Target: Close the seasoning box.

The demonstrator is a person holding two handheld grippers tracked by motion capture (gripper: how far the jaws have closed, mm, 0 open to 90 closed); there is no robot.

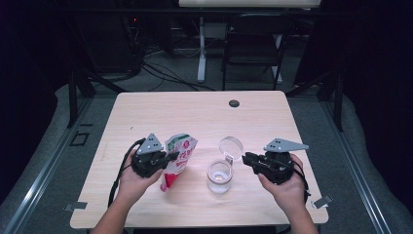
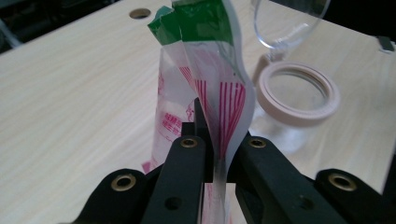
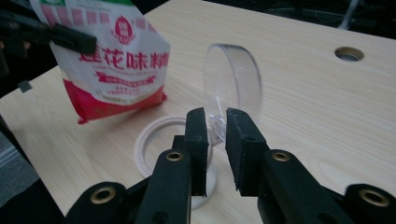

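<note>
A white, red and green pouch (image 1: 180,153) (image 2: 210,70) (image 3: 112,60) hangs just above the table at the left, pinched at its edge by my left gripper (image 1: 171,157) (image 2: 212,128), which is shut on it. To its right a clear jar (image 1: 220,176) with a pale rim (image 2: 299,88) (image 3: 154,140) stands on the table. Its clear hinged lid (image 1: 231,146) (image 2: 289,23) (image 3: 232,84) is flipped up. My right gripper (image 1: 246,157) (image 3: 216,116) points at the lid's hinge, jaws a narrow gap apart. The hinge shows in that gap. I see no pad pressing on it.
The wooden table (image 1: 146,112) has a round cable hole (image 1: 234,103) (image 3: 349,53) near its far edge. A black chair (image 1: 253,44) and desk legs stand on the floor beyond. Bare tabletop lies behind the jar and the pouch.
</note>
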